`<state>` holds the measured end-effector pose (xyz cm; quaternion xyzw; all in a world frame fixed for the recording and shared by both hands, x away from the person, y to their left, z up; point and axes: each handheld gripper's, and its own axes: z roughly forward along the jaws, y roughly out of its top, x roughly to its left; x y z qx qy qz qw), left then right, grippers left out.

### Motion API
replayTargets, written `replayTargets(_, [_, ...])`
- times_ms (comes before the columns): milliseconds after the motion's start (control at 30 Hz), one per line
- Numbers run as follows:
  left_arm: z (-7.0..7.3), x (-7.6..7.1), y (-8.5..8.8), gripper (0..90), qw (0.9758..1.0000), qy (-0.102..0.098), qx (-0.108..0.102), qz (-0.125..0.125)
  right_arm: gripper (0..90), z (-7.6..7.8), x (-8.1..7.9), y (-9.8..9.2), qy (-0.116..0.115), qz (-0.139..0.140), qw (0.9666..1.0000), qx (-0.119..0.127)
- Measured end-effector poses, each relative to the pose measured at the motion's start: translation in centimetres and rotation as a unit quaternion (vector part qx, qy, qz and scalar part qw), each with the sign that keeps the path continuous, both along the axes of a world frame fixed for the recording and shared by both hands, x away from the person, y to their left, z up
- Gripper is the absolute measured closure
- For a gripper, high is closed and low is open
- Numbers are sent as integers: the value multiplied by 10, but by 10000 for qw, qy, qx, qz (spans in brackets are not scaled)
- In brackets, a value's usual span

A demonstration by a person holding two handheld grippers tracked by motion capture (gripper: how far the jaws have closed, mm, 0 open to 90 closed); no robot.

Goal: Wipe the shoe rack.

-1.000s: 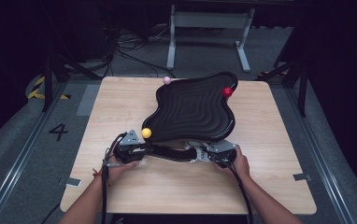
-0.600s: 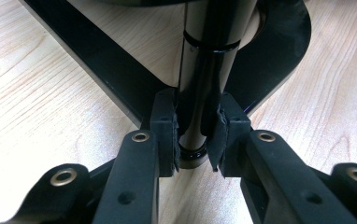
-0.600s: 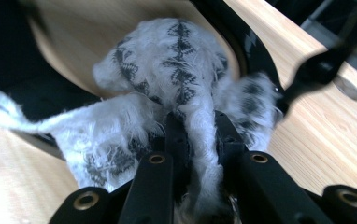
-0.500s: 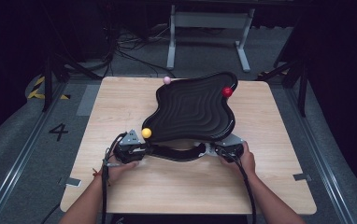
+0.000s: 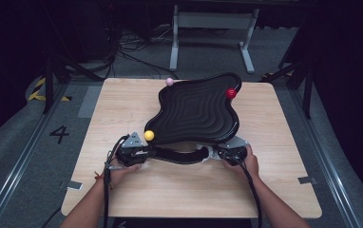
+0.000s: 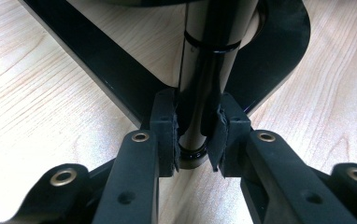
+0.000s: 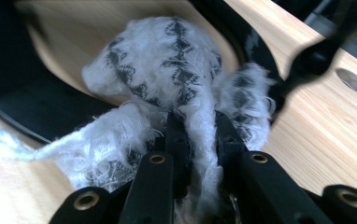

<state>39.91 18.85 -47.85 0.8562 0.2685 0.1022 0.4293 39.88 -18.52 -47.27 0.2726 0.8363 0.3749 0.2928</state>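
We see a glossy black tray (image 5: 196, 111) with a wavy outline and ridged, contour-like grooves, tilted above a pale wooden table (image 5: 122, 109). Three small balls sit at its rim: a yellow one (image 5: 148, 135) at 8 o'clock, a pink one (image 5: 169, 81) at 11, a red one (image 5: 231, 93) at 2. Beneath the near edge runs a curved black base (image 5: 182, 155).

Our left gripper (image 6: 197, 140) has its jaws narrow, clamped on a shiny black post (image 6: 204, 70); the frayed pads press both sides just above a ringed end. Our right gripper (image 7: 200, 135) is clamped on a fuzzy white cloth (image 7: 167, 74) with grey zigzag patterning, its fibres loose and ragged, which lies at the tray's 5 o'clock corner in the high view (image 5: 213, 152).

What the post joins above is cut off, and the cloth hides whatever lies under it. The background of the right gripper view is blurred.

The table has rounded corners and visible grain. Around it lies grey carpet with a painted 4 (image 5: 59, 134), cables (image 5: 122, 52), a white metal stand (image 5: 213, 21) at 12 o'clock, and darkness beyond
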Motion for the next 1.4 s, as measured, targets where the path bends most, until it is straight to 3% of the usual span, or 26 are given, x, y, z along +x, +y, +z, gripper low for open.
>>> replayTargets(333, [0, 0, 0, 736, 10000, 26, -3, 16, 804, -5, -24, 36, -8, 598, 9981, -151])
replayTargets(400, [0, 0, 0, 735, 10000, 39, -23, 27, 804, -5, -28, 44, -51, 619, 9978, -235])
replayTargets(500, [0, -1, 0, 734, 10000, 67, -31, 18, 804, -4, -35, 55, -3, 716, 9973, -164])
replayTargets(667, [0, -1, -1, 733, 9999, 85, -50, -23, 803, -5, -41, 66, 19, 918, 9958, -68])
replayTargets(800, [0, -4, -3, 733, 9999, 98, -24, -73, 800, -4, -42, 64, -21, 984, 9950, -160])
replayTargets(1167, [0, -4, -3, 734, 9999, 90, -47, -104, 801, -5, -20, 24, -35, 413, 9991, -114])
replayTargets(1400, [0, -8, -9, 733, 9998, 92, -48, -190, 801, -5, -14, 18, -101, 235, 9995, -169])
